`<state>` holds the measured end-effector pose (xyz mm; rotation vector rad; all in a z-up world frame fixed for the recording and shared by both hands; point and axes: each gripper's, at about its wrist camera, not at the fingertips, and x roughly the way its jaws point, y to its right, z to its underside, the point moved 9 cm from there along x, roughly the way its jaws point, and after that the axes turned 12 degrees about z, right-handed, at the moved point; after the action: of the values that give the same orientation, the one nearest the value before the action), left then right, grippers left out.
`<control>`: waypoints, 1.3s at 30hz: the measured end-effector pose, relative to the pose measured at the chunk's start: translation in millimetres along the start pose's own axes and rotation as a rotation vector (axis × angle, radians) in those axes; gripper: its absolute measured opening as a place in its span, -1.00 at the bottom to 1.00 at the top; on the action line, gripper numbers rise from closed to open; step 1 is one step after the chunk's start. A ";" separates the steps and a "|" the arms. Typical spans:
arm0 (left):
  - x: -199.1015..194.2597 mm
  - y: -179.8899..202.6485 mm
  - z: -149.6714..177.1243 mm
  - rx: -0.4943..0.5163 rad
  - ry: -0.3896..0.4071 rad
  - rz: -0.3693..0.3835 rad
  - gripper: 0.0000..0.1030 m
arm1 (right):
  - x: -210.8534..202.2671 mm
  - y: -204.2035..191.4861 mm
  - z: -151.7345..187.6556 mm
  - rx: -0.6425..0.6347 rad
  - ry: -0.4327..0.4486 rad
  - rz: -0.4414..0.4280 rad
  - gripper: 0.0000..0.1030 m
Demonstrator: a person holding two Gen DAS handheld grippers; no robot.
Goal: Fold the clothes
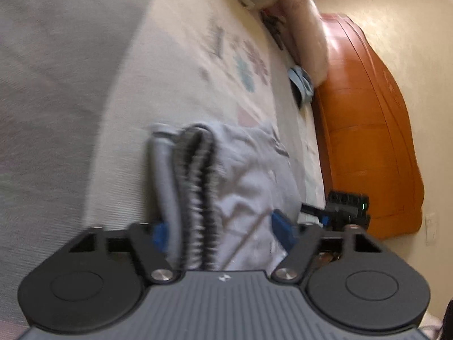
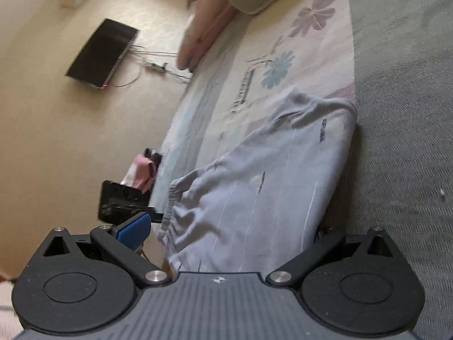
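Note:
A light grey garment (image 1: 254, 175) with thin stripes lies on the floral sheet, and its dark ribbed elastic waistband (image 1: 198, 181) is bunched up. My left gripper (image 1: 220, 231) has this bunch between its blue pads (image 1: 160, 236), and cloth rests against both of them. In the right wrist view the same garment (image 2: 263, 175) fills most of my right gripper (image 2: 228, 231). That gripper's jaws stand wide apart. Its left pad (image 2: 136, 228) is clear of the cloth, and the fabric hides the right one.
The floral bedsheet (image 2: 254, 65) borders a grey textured cover (image 2: 402, 141). An orange wooden headboard (image 1: 368, 130) stands past the bed, with pillows (image 1: 308, 28) against it. A dark wall screen (image 2: 102, 53) with cables hangs beyond. A black device (image 2: 121, 198) with something pink on it sits at the sheet's edge.

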<state>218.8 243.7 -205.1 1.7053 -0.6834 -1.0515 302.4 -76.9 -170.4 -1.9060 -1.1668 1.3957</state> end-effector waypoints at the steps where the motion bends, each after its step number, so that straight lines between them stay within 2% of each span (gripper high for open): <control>1: 1.1 -1.3 -2.1 -0.008 0.008 0.006 0.27 | -1.8 1.1 0.3 0.000 0.010 -0.012 1.00; 2: 2.3 -2.6 -4.3 -0.016 0.017 0.012 0.27 | -2.3 1.8 -0.9 0.001 0.017 -0.020 1.00; 4: 10.8 3.1 -6.4 0.033 -0.007 -0.018 0.27 | -0.5 1.5 -4.6 -0.002 0.028 -0.019 1.00; 7: 15.4 6.6 -6.2 0.052 -0.015 -0.046 0.23 | 1.6 0.5 -2.1 -0.030 0.036 0.032 0.99; 10: 13.3 4.0 -2.8 0.083 0.004 -0.127 -0.33 | 2.9 -0.4 1.5 -0.061 0.043 0.089 0.83; 11: 11.1 1.4 -2.2 0.084 0.014 -0.153 -0.54 | 2.5 1.3 2.7 -0.065 0.047 0.103 0.71; 12: 8.8 -1.3 -1.5 0.084 0.024 -0.179 -0.53 | 1.1 5.1 3.1 -0.063 0.051 0.117 0.54; 13: 7.3 -3.3 -0.5 0.070 0.039 -0.170 -0.53 | 0.5 9.3 3.0 -0.063 0.055 0.138 0.40; 14: 7.8 -1.3 0.9 0.082 0.046 -0.185 -0.53 | -0.3 15.0 2.9 -0.061 0.060 0.162 0.05; 15: 8.3 0.8 2.3 0.095 0.053 -0.201 -0.53 | -1.0 20.3 2.9 -0.050 0.067 0.179 -0.46; 16: 8.7 2.9 3.7 0.107 0.061 -0.216 -0.53 | -1.1 24.2 3.4 -0.034 0.075 0.188 -0.81; 17: 10.0 6.0 4.9 0.130 0.066 -0.239 -0.55 | -1.1 28.2 3.8 -0.018 0.082 0.198 -0.90; 20: 11.5 14.3 8.0 0.163 0.074 -0.291 -0.62 | -1.2 36.0 5.5 0.010 0.105 0.232 -0.89; 25: 11.1 27.2 6.6 0.198 0.078 -0.342 -0.62 | -5.6 15.5 8.0 -0.066 0.149 0.309 -0.85; 34: 34.5 90.2 0.0 0.326 0.059 -0.350 -0.63 | -35.9 -9.8 11.1 -0.131 0.227 0.246 -0.85; 39: 69.0 128.5 -5.0 0.409 0.019 -0.351 -0.63 | -69.8 -14.1 13.7 -0.150 0.296 0.233 -0.84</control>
<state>259.1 143.0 -107.5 2.2466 -0.6300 -1.1905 277.4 -130.8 -128.9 -2.3232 -0.9520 1.1098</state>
